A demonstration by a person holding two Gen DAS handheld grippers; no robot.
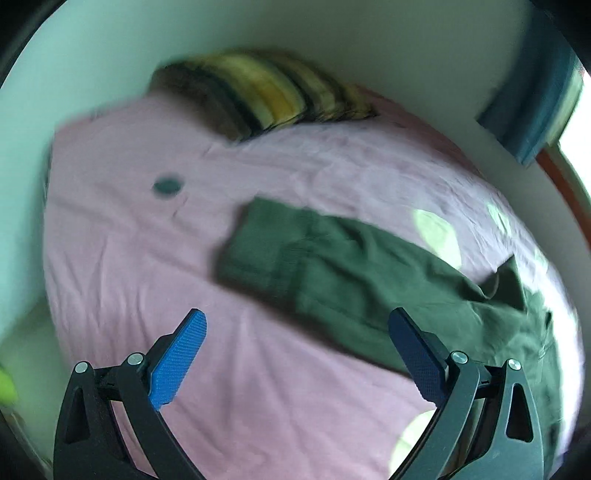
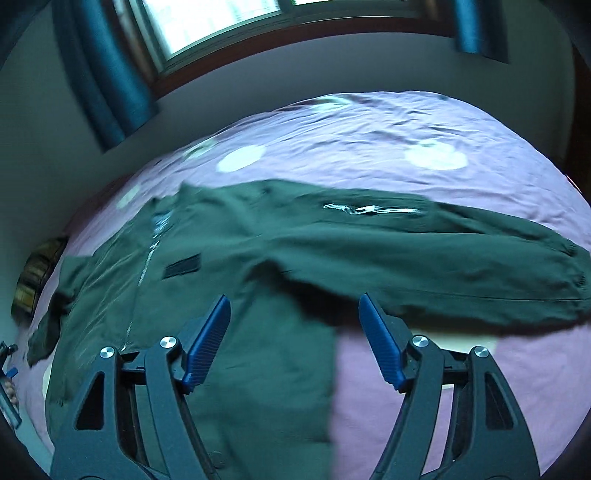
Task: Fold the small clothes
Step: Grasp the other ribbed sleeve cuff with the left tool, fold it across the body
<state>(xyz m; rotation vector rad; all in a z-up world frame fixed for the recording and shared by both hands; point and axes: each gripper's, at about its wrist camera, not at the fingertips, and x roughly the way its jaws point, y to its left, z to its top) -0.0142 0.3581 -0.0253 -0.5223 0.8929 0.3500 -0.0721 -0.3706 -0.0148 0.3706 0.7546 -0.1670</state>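
Observation:
A dark green jacket point(image 2: 280, 258) lies spread on a pink bed sheet point(image 2: 369, 147), zipper showing, one sleeve point(image 2: 480, 273) stretched to the right. In the left wrist view a sleeve end of the jacket point(image 1: 332, 266) lies flat on the sheet point(image 1: 147, 258). My left gripper point(image 1: 295, 354) is open and empty, above the sheet just short of the sleeve. My right gripper point(image 2: 293, 339) is open and empty, above the jacket's lower body near its edge.
A striped yellow and black pillow point(image 1: 266, 92) lies at the bed's far end by the pale wall. A small dark round spot point(image 1: 167, 185) marks the sheet. Blue curtains point(image 2: 107, 74) and a window point(image 2: 214, 26) stand beyond the bed.

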